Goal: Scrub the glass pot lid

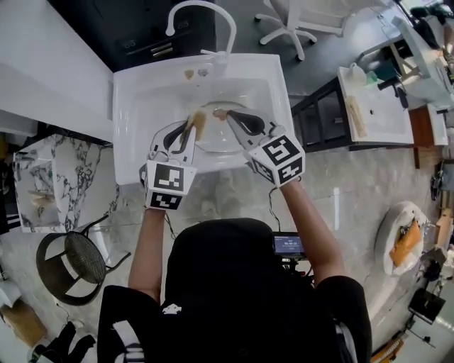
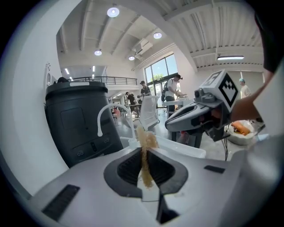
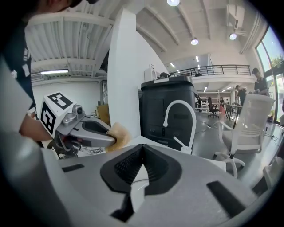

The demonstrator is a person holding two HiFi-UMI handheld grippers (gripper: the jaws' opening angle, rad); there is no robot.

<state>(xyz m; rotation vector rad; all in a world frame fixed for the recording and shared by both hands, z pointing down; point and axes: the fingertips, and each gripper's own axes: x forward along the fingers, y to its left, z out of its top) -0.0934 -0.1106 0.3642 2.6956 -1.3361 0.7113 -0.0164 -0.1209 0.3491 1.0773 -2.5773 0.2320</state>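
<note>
Bright open-plan workspace surrounds a white rectangular sink basin [image 1: 135,92] with a white curved faucet [image 1: 202,14]. The domed glass pot lid [image 1: 221,138] lies in the basin, which would catch drips during scrubbing. The left claw [image 1: 191,127] is clamped on a tan scrubbing sponge [image 2: 144,155], pinched edge-on so its free end sticks out toward the glass. The right claw [image 1: 225,117] is closed, with nothing I can make out between its jaws. Its tip sits at the lid's upper edge, probably to steady the lid.
</note>
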